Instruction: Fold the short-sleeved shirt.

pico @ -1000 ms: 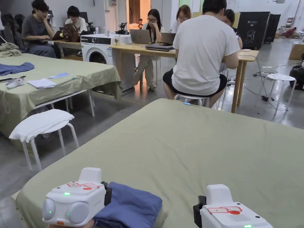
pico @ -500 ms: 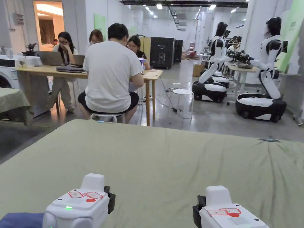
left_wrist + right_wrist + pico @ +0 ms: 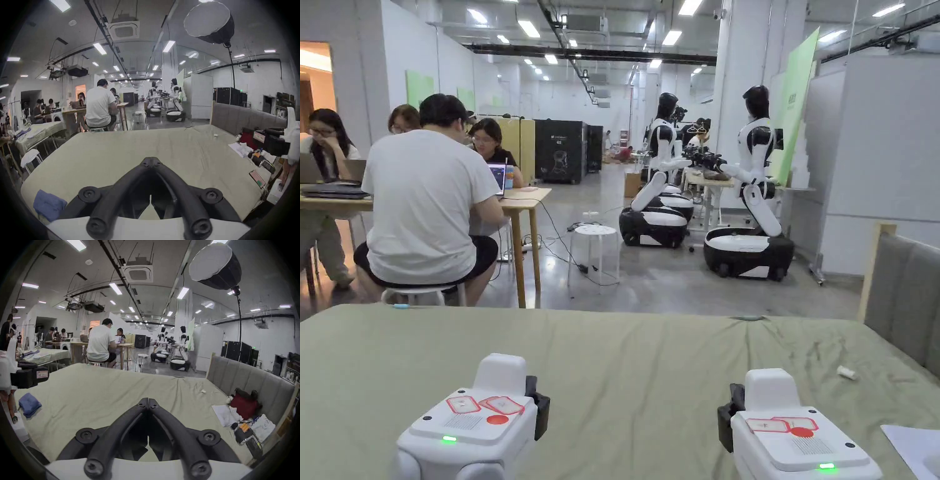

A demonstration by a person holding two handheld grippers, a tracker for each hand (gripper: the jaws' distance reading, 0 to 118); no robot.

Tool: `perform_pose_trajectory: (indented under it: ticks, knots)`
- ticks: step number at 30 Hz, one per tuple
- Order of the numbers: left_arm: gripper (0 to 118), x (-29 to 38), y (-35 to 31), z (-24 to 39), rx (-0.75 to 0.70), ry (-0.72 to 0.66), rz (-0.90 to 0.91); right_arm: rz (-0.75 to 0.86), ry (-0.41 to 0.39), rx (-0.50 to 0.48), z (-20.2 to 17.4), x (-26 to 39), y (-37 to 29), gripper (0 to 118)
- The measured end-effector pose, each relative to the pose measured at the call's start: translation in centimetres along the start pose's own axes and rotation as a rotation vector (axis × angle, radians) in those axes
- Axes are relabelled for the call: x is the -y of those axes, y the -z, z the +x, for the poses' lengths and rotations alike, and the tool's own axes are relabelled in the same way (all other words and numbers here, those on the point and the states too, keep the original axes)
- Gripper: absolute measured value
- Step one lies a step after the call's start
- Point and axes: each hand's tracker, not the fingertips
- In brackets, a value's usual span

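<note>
The folded blue shirt (image 3: 29,404) lies near the bed's (image 3: 103,389) left edge. Left tongs (image 3: 151,160) hang closed and empty above the sheet; right tongs (image 3: 148,400) likewise, jaws together, holding nothing.

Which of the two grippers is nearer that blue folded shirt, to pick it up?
Probably the left gripper: the blue shirt lies on the bed's left side, just beside it. The right gripper sits farther across.

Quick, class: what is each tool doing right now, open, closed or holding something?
Left tool: closed, jaws meeting at the tips, holding nothing, above the green sheet.
Right tool: closed, jaws together, holding nothing.
</note>
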Motion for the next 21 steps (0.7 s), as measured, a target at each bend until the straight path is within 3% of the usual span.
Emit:
perform_pose_trajectory:
  ticks: [10,21]
  knots:
    - [0,-0.1,-0.2,-1.2,-0.057,0.023,0.023,0.03,0.001,-0.048,-1.2,0.0,1.7,0]
    - [0,0.1,-2.6,-2.5,-0.102,0.017,0.168,0.131,0.02,-0.015,-1.9,-0.2,0.0,0]
